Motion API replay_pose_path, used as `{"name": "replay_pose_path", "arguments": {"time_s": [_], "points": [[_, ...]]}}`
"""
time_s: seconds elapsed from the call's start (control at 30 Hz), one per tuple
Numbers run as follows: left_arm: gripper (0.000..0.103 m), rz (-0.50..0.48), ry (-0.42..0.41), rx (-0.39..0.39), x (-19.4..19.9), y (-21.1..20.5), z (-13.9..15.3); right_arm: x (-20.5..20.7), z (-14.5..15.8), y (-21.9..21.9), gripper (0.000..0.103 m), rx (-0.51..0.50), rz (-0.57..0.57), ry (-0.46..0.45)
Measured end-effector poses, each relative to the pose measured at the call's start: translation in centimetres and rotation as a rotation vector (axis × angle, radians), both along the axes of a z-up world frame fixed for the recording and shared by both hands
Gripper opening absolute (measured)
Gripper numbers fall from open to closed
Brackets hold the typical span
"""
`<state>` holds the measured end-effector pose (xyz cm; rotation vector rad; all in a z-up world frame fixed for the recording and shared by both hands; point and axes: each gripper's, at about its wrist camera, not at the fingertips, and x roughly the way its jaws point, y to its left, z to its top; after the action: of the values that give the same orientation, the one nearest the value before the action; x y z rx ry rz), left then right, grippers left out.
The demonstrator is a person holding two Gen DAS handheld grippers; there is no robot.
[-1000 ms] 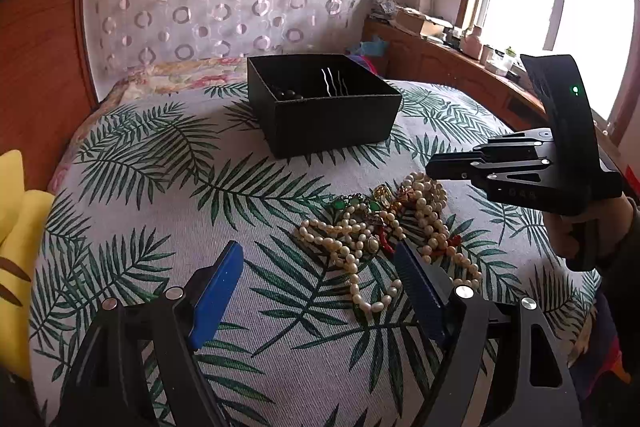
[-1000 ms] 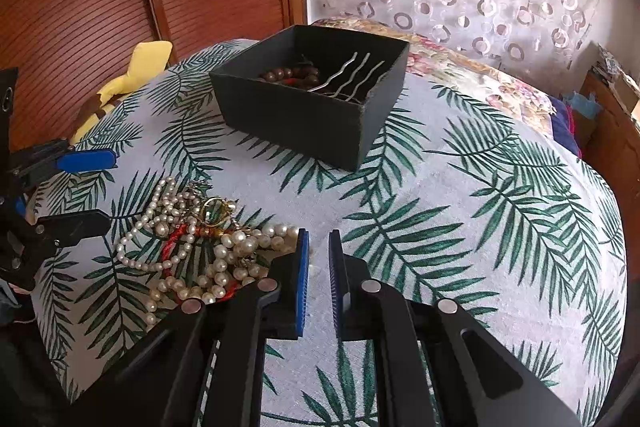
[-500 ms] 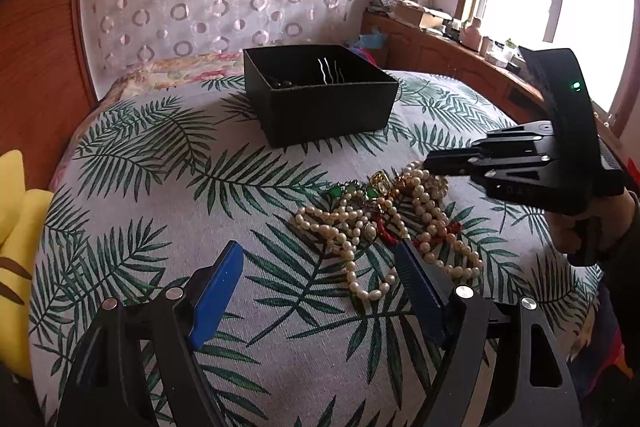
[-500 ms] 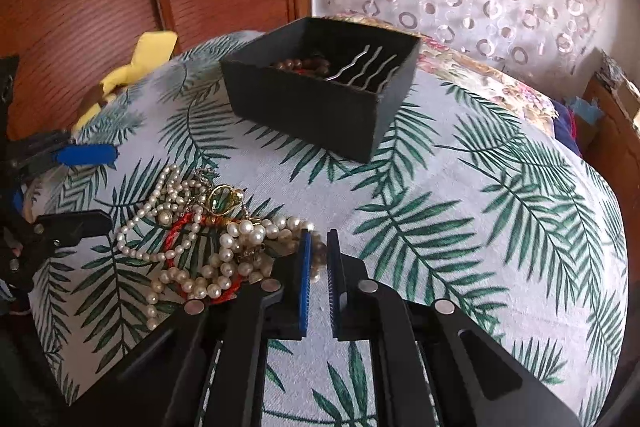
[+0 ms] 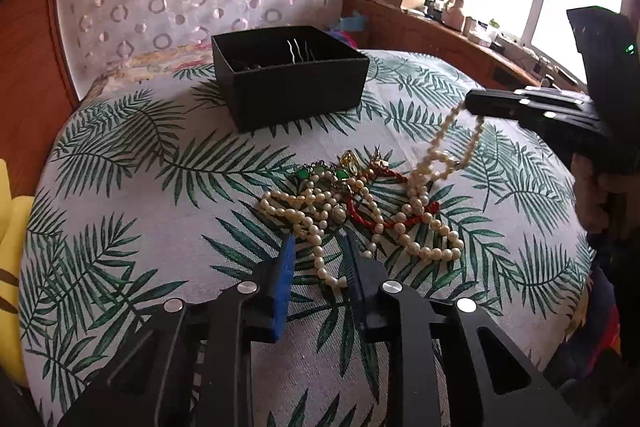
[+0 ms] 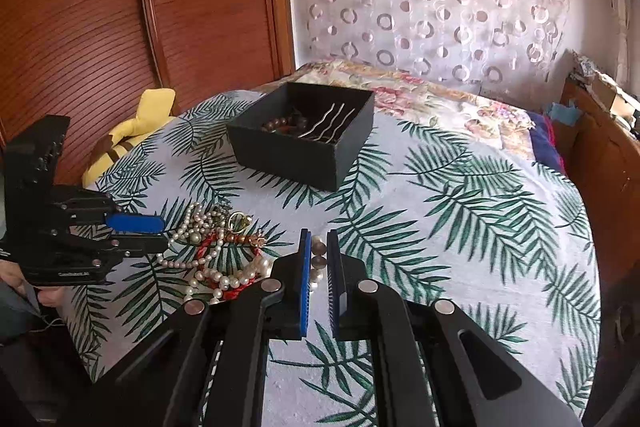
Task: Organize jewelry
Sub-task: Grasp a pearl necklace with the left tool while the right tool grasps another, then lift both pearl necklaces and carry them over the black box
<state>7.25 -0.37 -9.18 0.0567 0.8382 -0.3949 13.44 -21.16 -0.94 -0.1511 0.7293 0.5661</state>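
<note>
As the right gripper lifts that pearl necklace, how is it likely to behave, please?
Probably floppy: the pearl necklace drapes in two limp strands from the right gripper. It may snag, since its lower end lies tangled with the red cord. Its round beads could slip.

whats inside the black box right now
The black box holds wavy silver hairpins leaning against the far wall, and a dark brown bead bracelet on the floor. Its near wall hides part of the bottom, so anything lying there cannot be seen.

The right gripper (image 6: pixel 319 259) is raised at the far right, fingers clamped on a strand of pearls (image 5: pixel 440 143). The left gripper (image 5: pixel 318 259) sits low and near, its jaws partly apart around another strand.
</note>
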Motion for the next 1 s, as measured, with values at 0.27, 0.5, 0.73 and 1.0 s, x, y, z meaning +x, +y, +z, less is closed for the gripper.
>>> {"name": "replay_pose_path", "arguments": {"time_s": [0.27,0.5,0.73,1.0], "points": [[0.005,0.003,0.013,0.031,0.7,-0.4,-0.7,-0.4,1.0,-0.2,0.009,0.015,-0.005,-0.025],[0.005,-0.002,-0.007,-0.022,0.5,0.2,0.8,-1.0,2.4,0.2,0.009,0.014,0.003,-0.044],[0.004,-0.011,-0.101,-0.067,-0.1,0.6,5.2,-1.7,4.4,0.7,0.009,0.018,0.015,-0.074],[0.004,-0.016,-0.211,-0.085,0.5,0.6,10.6,-2.1,7.7,1.3,0.009,0.029,0.038,-0.13]]}}
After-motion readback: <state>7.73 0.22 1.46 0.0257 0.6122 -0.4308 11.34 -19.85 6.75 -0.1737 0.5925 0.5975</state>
